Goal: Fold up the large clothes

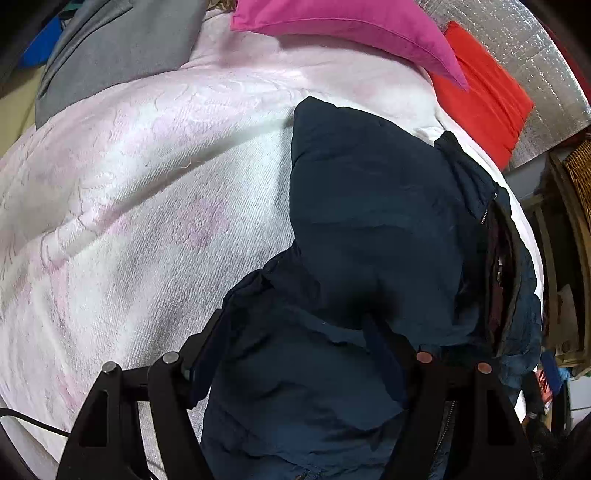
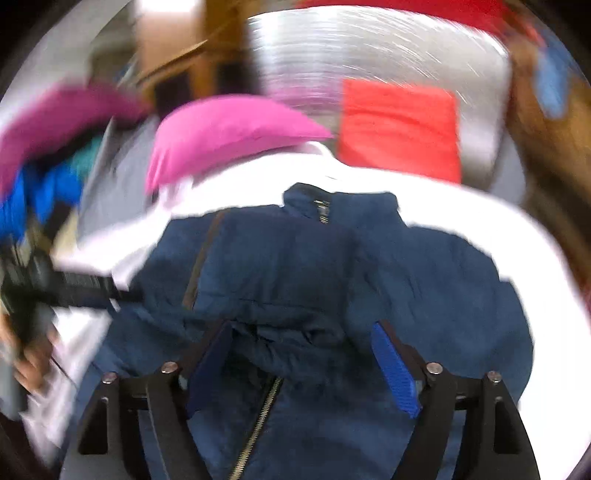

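Observation:
A dark navy padded jacket point(image 1: 369, 221) lies on a white and pink blanket point(image 1: 147, 184) that covers the bed. In the left wrist view my left gripper point(image 1: 295, 325) stands open, its fingers spread wide with jacket fabric bunched between them. In the blurred right wrist view the jacket point(image 2: 295, 266) lies with its collar away from me and its zip toward me. My right gripper point(image 2: 303, 350) is open too, its blue pads point(image 2: 395, 373) apart over a fold of the jacket. The left gripper point(image 2: 74, 286) and the hand holding it show at the left edge.
A magenta pillow point(image 1: 343, 33), a red pillow point(image 1: 480, 92) and a grey garment point(image 1: 110, 51) lie at the far side of the bed. A silver foil sheet point(image 1: 535, 48) stands behind them. Wooden shelves and a wicker basket point(image 1: 580, 173) are at the right.

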Available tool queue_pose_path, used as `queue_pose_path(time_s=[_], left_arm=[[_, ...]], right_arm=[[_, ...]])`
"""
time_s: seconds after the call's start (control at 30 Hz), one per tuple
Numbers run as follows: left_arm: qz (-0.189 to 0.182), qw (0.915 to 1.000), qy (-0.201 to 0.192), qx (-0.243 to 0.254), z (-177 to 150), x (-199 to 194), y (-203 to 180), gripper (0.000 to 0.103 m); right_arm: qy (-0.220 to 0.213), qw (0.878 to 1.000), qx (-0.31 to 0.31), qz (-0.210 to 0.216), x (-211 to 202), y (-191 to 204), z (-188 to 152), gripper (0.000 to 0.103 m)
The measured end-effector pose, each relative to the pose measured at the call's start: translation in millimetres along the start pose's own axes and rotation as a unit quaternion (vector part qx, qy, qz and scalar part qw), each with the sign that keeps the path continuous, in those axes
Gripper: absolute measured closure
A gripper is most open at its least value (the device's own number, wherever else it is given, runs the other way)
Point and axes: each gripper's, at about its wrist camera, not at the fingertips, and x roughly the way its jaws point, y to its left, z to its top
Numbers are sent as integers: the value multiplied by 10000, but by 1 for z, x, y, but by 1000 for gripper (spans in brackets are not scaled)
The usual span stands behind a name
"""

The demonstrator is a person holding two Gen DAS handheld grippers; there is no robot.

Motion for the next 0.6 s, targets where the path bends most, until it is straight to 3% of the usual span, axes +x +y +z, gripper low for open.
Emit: queue_pose_path(time_s=[0.13,0.27,0.37,0.47,0.6], left_arm=[[9,10000,34,19,1,2,1,28],[15,10000,31,47,3,2,-2,28],[15,10000,44,43,3,3,-2,28],[25,10000,38,59,3,2,-3,28],[23,10000,40,48,3,2,-3,28]], right_arm=[[426,9909,-1164,-527,41,31,9,20],[407,9868,-1345,-808,60,31,7,23],[143,9986,-281,-419,53,7,20,52],[-49,9967,809,-59,42,-29,22,67],[-136,9642,2551,703,32,-94,1,69]])
